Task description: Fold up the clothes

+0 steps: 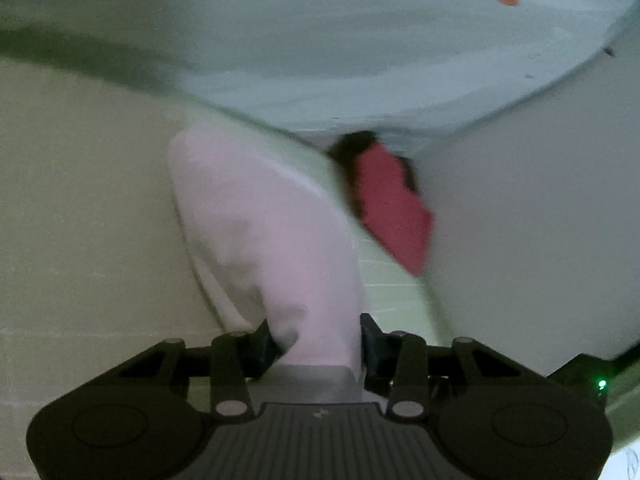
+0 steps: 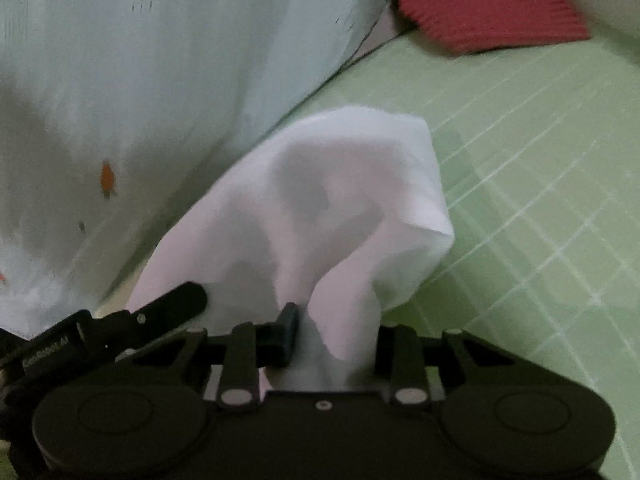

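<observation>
Both tongs were clamped on the white cloth (image 2: 320, 208): the left tongs (image 1: 320, 344) and right tongs (image 2: 336, 340), above the green mat (image 2: 540, 200) near a red cloth (image 2: 492, 12).

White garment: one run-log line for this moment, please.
left gripper: shut on white garment | right gripper: shut on white garment | green mat beneath

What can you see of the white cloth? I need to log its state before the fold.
The white cloth is thin, soft-looking fabric, plain and unprinted, bunched and creased rather than flat. The right gripper and the left gripper are each shut on a gathered part of it. It rises loosely from both, above the green gridded mat, beside pale blue fabric. Its full shape is not visible.
</observation>
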A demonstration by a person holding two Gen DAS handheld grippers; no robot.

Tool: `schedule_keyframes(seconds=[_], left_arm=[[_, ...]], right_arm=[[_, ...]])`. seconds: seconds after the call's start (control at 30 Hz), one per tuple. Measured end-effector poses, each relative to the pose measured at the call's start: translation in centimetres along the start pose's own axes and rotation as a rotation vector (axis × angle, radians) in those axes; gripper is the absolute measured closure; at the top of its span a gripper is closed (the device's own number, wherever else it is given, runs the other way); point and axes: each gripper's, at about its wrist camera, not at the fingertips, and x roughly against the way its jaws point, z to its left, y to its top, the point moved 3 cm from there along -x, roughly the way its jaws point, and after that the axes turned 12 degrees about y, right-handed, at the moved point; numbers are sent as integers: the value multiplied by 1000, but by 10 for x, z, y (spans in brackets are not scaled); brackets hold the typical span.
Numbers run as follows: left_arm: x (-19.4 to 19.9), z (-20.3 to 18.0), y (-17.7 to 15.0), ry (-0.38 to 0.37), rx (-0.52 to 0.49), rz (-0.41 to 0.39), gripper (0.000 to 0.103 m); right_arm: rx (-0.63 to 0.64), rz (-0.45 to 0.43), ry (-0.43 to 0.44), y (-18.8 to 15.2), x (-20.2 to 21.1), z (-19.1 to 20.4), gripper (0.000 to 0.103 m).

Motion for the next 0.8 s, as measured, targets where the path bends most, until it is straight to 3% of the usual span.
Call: schedule_keyframes(seconds=[0.1, 0.3, 0.5, 0.67, 0.7, 0.77, 0.8], left_arm=[[-6, -33, 7, -66, -28, 5, 60], [-44, -111, 20, -146, -88, -19, 60], [-109, -190, 50, -235, -40, -103, 60], [-184, -243, 100, -265, 33, -209, 58], [-204, -247, 108, -211, 32, -212, 56], [-246, -254, 123, -85, 24, -212, 35], [-266, -253, 128, 18, -5, -174, 31]], right_arm=[[-13, -45, 0, 7, 23, 0, 74], [54, -149, -32, 59, 83, -22, 74], [203, -202, -73, 167, 114, -54, 74], [426, -230, -146, 279, 104, -69, 75], [480, -239, -172, 300, 98, -73, 74], [535, -259, -233, 335, 75, -90, 60], [543, -255, -278, 348, 60, -101, 41]])
